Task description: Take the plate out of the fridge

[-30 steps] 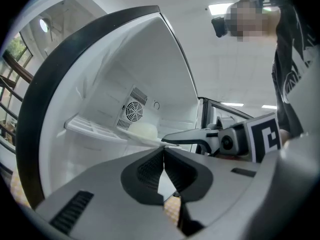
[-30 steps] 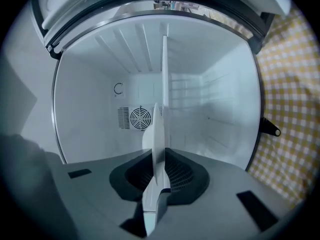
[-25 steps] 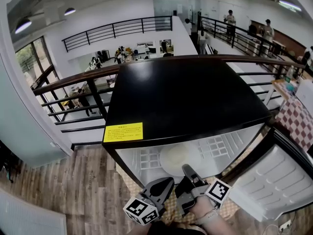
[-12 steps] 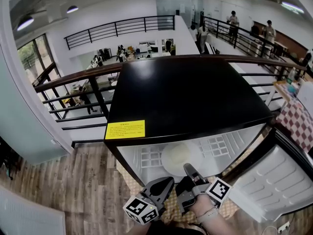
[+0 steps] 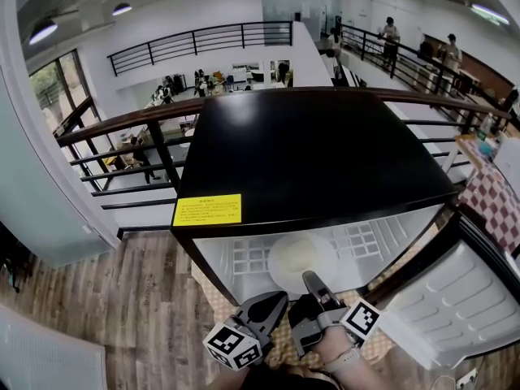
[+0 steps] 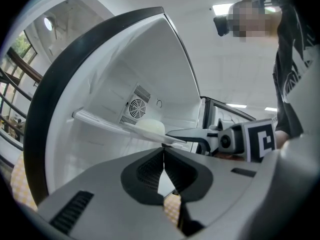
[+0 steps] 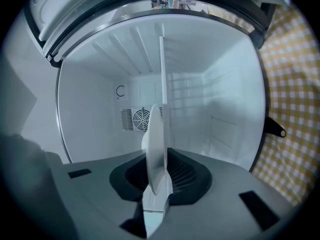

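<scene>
The left claw [image 5: 281, 300] is hovering nearest the person, just outside the open fridge [image 5: 309, 161]. In its own view, the left claw [image 6: 163, 151] is showing its jaws pressed together at the tips with nothing between them. Just beside it, the right claw [image 5: 311, 279] is reaching level into the compartment. It is pinching the near rim of the plate [image 5: 297, 255].

In the right gripper view, the right claw [image 7: 156, 183] is clamping almost fully closed on that thin white rim, and the plate [image 7: 154, 144] is showing edge-on between the pads. The plate is carrying nothing that can be made out. It is lying on the white shelf [image 5: 244, 260], at about the middle of the shelf's front edge and inside the compartment.

Apart from the plate, the shelf is holding nothing visible. Deeper in, a round fan vent [image 7: 141, 118] is sitting on the white back wall. The fridge door [image 5: 467, 299] is swinging wide open to the right. A yellow checked mat [image 7: 295, 109] is lying under the fridge on the wooden floor [image 5: 122, 299]. Beyond the black fridge top, a dark railing [image 5: 122, 132] is running along the edge of a balcony.
</scene>
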The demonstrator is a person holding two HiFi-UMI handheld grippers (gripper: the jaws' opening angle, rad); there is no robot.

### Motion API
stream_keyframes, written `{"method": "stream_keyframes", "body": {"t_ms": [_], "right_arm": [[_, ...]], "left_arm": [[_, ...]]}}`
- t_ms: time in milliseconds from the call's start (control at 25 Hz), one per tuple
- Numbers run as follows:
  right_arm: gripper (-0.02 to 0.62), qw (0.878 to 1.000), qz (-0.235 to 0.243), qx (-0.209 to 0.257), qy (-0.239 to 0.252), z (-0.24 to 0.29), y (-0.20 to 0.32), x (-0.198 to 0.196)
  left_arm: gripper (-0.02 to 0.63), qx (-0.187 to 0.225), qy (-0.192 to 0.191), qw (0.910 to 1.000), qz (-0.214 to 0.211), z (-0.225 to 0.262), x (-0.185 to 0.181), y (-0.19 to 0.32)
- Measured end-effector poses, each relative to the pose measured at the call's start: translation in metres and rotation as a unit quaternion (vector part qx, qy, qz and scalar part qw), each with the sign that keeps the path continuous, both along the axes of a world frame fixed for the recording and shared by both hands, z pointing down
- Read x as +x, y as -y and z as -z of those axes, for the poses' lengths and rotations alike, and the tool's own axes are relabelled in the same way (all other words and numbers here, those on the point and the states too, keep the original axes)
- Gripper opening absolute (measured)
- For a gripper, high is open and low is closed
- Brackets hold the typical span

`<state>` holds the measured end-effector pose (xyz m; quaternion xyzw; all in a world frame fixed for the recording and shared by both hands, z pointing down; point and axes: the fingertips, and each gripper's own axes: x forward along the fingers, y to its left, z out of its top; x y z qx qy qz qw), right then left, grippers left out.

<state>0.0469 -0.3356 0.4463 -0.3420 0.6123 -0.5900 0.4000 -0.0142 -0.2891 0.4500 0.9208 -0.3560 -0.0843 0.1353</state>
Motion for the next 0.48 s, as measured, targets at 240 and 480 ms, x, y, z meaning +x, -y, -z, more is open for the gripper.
{"method": "stream_keyframes", "body": {"t_ms": [240,480], "right_arm": [[0.055,0.999,0.014,-0.011,0.029,0.002,0.008,-0.006],[0.054,1.000,0.013,-0.007,0.021,0.001,0.010,-0.004]], "left_arm": [[0.009,-0.007,-0.006,0.9999,0.004,-0.001,0.000,0.001],[0.009,-0.012,-0.007,0.9999,0.010,-0.003,-0.003,0.002]]}}
